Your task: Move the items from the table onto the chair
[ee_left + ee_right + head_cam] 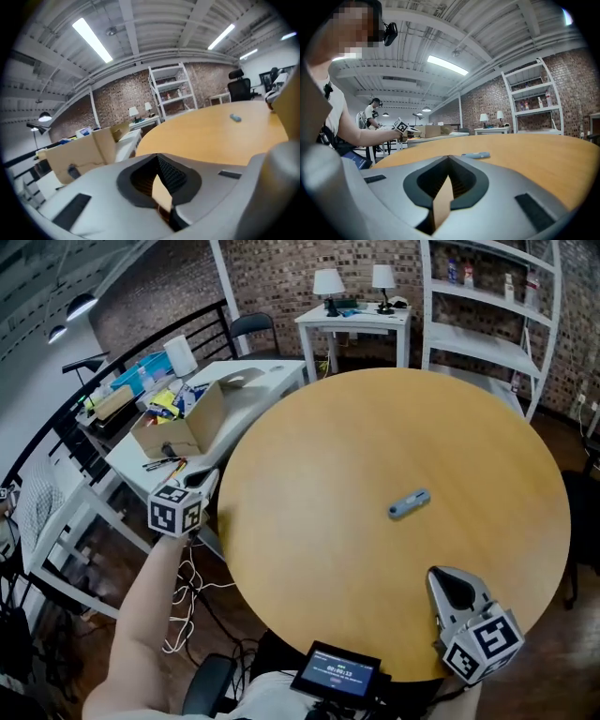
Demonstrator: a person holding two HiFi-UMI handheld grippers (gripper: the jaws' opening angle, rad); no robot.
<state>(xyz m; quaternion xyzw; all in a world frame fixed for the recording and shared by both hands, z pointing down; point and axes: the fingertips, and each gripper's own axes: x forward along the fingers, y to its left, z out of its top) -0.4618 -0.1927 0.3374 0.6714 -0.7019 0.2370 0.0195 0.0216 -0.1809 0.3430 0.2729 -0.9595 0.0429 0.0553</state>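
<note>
Left claw [206, 478] (off the desk [375, 427] edge) and right claw [437, 577] are both pinched shut, empty. I'd open the nearer right one wide, then straddle the blue item [410, 503] crosswise.

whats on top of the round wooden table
Only one small blue-grey item lies on the table, right of centre. The right gripper covers a patch at the near edge, hiding that spot.
</note>
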